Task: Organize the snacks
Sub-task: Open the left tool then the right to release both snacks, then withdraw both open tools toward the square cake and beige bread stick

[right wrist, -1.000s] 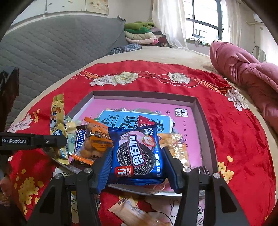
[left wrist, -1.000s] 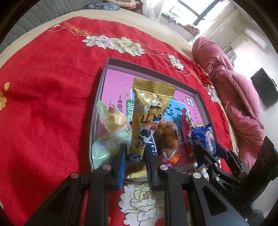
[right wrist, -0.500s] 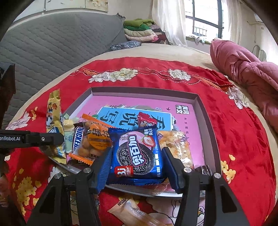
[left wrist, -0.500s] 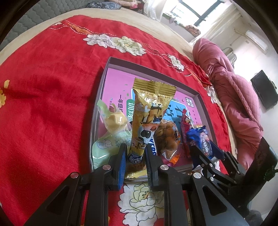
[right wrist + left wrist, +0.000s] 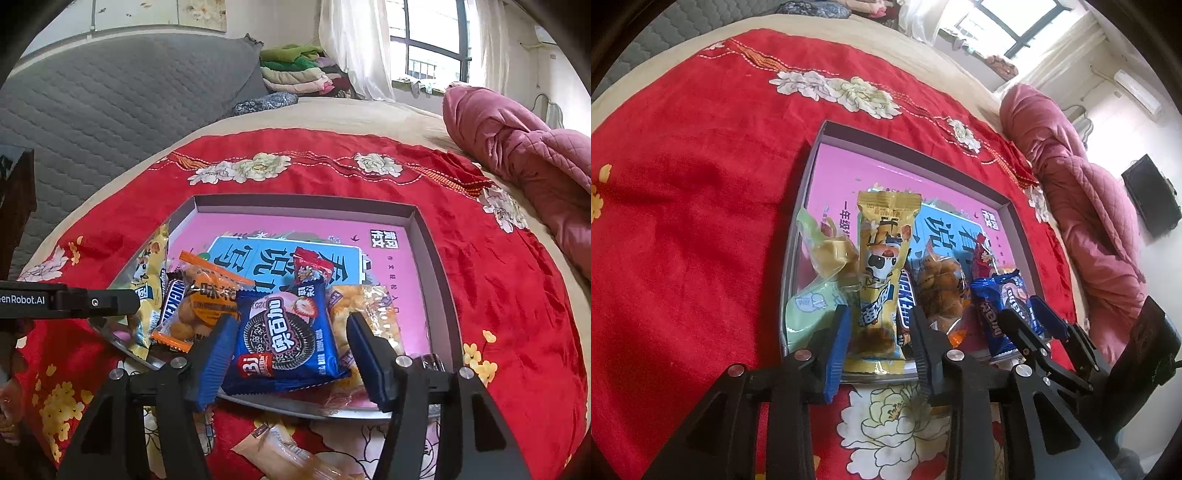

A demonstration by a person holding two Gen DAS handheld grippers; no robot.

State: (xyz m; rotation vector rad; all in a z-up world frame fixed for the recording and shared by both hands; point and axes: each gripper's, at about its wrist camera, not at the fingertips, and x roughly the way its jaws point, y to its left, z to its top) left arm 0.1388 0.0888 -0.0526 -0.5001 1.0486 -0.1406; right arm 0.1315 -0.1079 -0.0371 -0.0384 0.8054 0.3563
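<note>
A shallow grey tray (image 5: 812, 158) with a pink printed bottom lies on the red flowered cloth; it also shows in the right wrist view (image 5: 421, 229). My left gripper (image 5: 879, 328) is open, its fingers apart on both sides of a yellow cartoon snack packet (image 5: 882, 258) at the tray's near edge. My right gripper (image 5: 291, 347) is open around a blue Oreo packet (image 5: 288, 332) that lies in the tray. A Snickers bar (image 5: 170, 299), an orange nut bag (image 5: 207, 299), a red candy (image 5: 310, 264) and a green pouch (image 5: 809, 302) lie beside them.
A pale wrapped snack (image 5: 280, 450) lies on the cloth in front of the tray. A pink quilt (image 5: 524, 147) is bunched at the right. A grey quilted headboard (image 5: 110, 103) and folded clothes (image 5: 295, 70) stand behind. The tray's far half holds no snacks.
Both grippers opened: the left fingers spread away from the yellow packet, the right from the Oreo packet. Both packets settled lower into the tray.
</note>
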